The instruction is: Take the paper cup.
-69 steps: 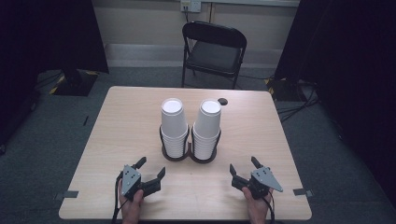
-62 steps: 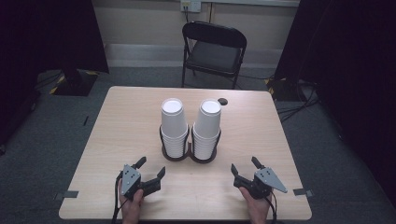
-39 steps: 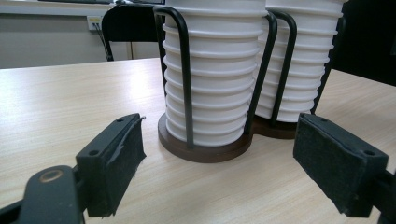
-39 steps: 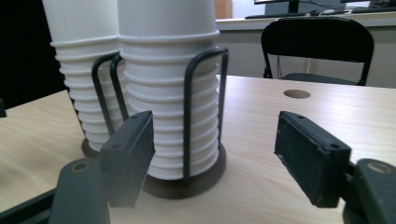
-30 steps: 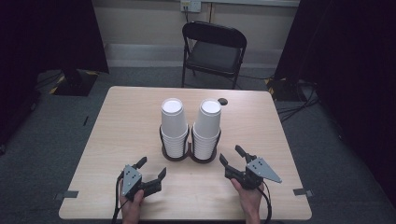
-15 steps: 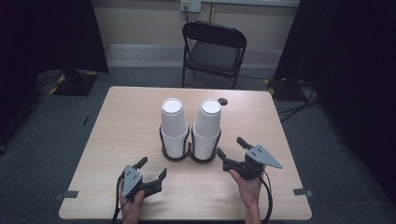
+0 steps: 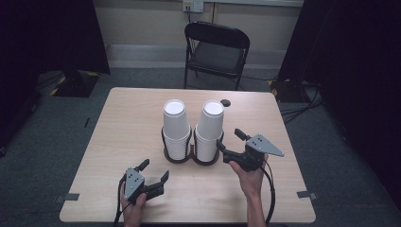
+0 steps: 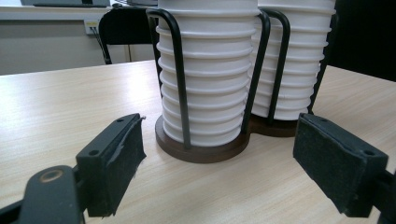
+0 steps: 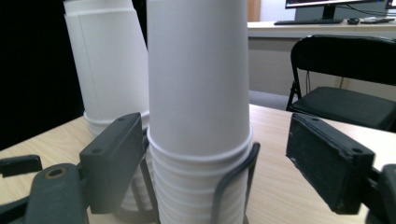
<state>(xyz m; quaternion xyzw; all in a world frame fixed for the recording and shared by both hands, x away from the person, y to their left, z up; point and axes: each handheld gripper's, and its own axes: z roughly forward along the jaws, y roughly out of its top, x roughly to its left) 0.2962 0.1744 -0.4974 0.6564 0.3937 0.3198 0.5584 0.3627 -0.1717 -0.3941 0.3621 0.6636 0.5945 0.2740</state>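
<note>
Wooden table (image 7: 123, 123), black chair (image 7: 216, 47) behind

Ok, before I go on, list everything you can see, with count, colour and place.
Light wooden table: one, centre of room.
Stacks of white paper cups: two, side by side mid-table.
Black wire double cup holder with dark round bases: one, holding both stacks.
Small dark round object: one, far table edge; identity unclear.
Black folding chair: one, beyond table.
Left claw: black, open, near edge.
Right claw: black, open, beside right stack.
</note>
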